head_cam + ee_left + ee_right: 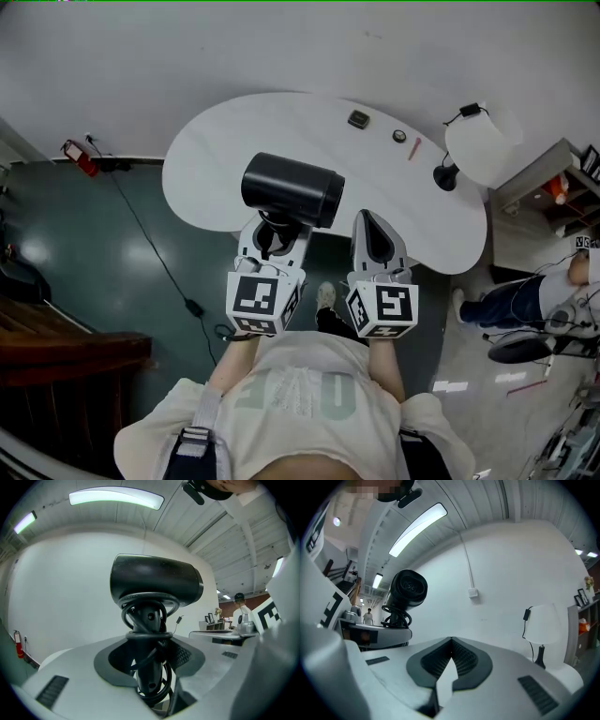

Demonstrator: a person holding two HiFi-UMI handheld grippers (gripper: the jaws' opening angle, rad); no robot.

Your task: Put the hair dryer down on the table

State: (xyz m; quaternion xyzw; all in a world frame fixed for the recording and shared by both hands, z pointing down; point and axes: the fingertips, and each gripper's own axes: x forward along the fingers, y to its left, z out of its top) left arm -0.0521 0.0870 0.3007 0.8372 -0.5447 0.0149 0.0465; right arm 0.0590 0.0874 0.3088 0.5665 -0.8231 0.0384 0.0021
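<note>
A black hair dryer with its cord wound round the handle is held up in the air over the near edge of the white table. My left gripper is shut on the handle, with the barrel lying crosswise above the jaws. In the left gripper view the hair dryer stands upright between the pads of the left gripper. My right gripper is just right of it, shut with nothing in it. The right gripper view shows the right gripper with its tips together and the hair dryer off to the left.
A white lamp on a black base stands at the table's right end. A small dark box, a round item and a red pen lie at the back. A person stands at the right. A cable runs across the floor.
</note>
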